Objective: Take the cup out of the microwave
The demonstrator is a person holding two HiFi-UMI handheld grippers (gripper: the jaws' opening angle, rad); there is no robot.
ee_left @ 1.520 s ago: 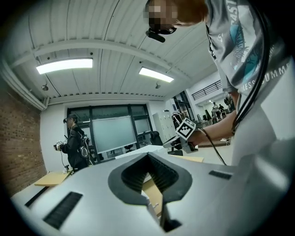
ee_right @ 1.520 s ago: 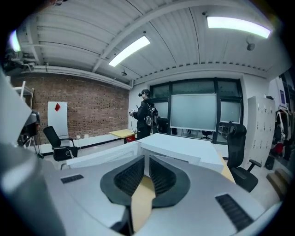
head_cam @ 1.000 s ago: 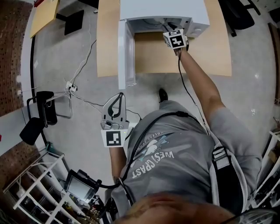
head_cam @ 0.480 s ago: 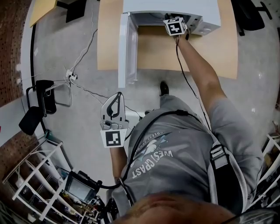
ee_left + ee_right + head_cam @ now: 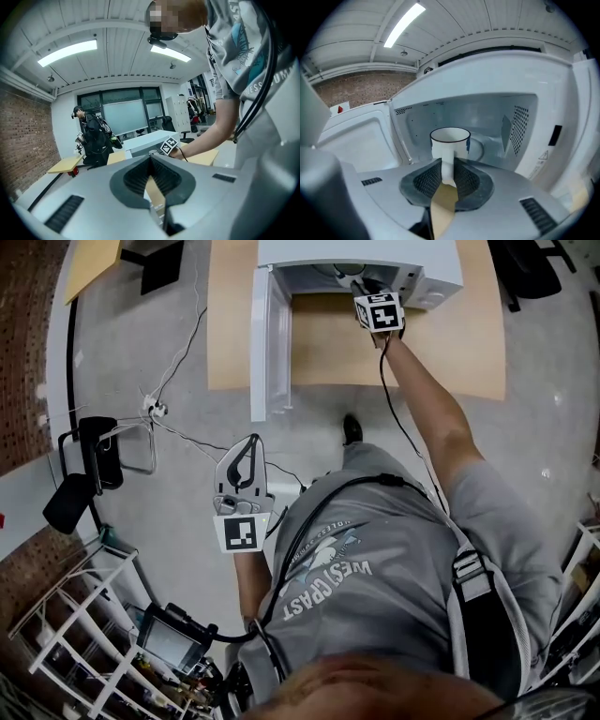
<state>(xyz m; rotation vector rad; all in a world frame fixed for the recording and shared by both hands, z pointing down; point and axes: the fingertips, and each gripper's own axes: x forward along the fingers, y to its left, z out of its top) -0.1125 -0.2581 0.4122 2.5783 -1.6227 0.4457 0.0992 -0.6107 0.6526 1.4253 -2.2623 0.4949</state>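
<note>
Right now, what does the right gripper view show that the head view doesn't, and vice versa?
Right gripper view only: the white cup inside the cavity, its handle between the right gripper's closing jaws. Head view only: the left gripper, held low at the person's side above the floor. Both: the white microwave with its door swung open.

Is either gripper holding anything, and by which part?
The cup, by its handle: the right gripper is closing its fingers on it, already touching. The left gripper holds nothing.

Right gripper (image 5: 366,289) at open microwave (image 5: 422,263) mouth on table (image 5: 328,343); left gripper (image 5: 249,444) low over floor (image 5: 141,352).
</note>
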